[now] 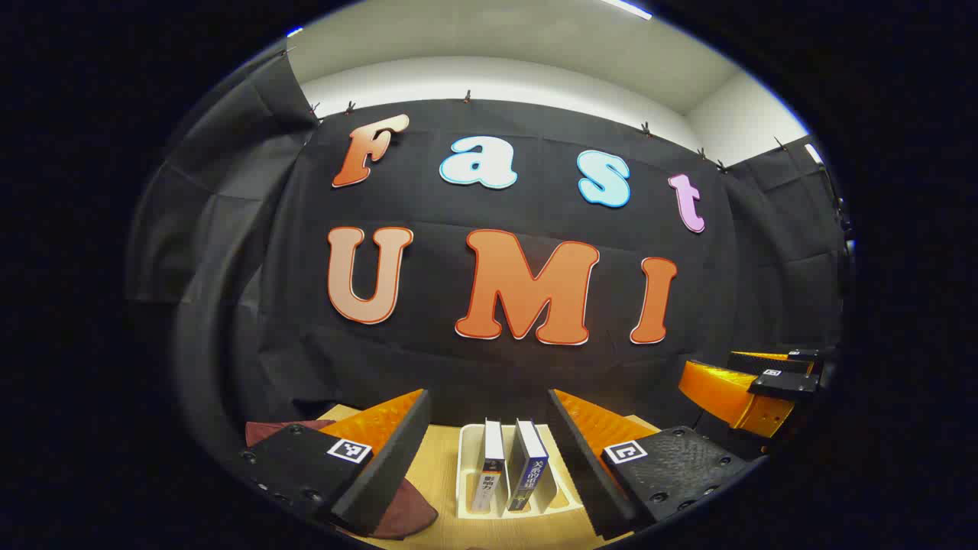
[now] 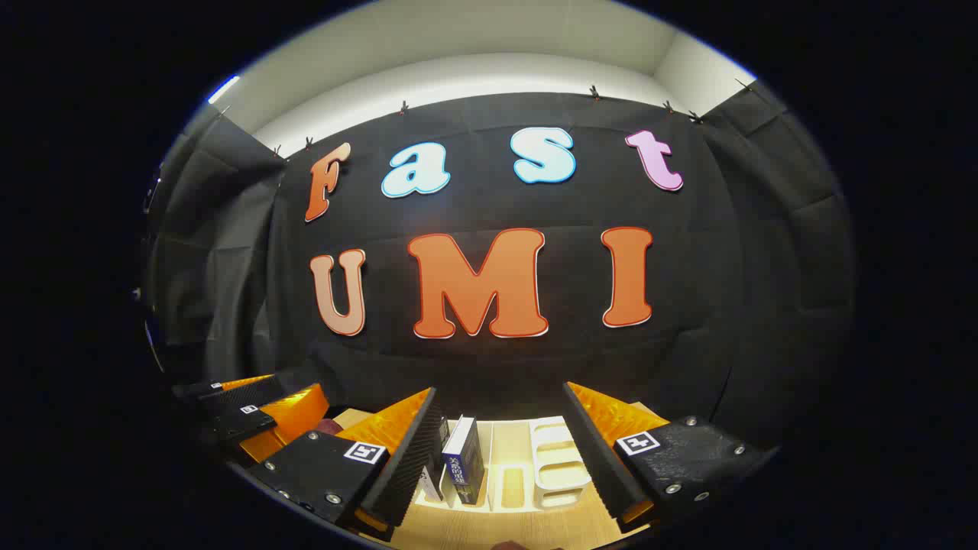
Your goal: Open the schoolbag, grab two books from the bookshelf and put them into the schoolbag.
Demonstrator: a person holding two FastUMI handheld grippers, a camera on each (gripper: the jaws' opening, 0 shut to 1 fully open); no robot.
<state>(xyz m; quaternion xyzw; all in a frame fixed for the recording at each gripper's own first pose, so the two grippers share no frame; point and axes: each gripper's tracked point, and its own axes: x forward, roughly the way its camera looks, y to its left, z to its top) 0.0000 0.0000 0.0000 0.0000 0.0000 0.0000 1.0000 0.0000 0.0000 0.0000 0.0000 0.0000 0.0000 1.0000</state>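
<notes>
Black cloth walls stand behind the pale wooden table where your white slotted bookshelf holds two upright books ahead between the spread fingers of your left gripper, while your right gripper, likewise spread, has them by its left finger.

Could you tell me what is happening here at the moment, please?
A person holds two grippers over a wooden table. The left gripper and right gripper are both open, holding nothing, and face a white bookshelf where two books stand upright. A dark red schoolbag lies at lower left. Neither book has been grasped yet.
</notes>
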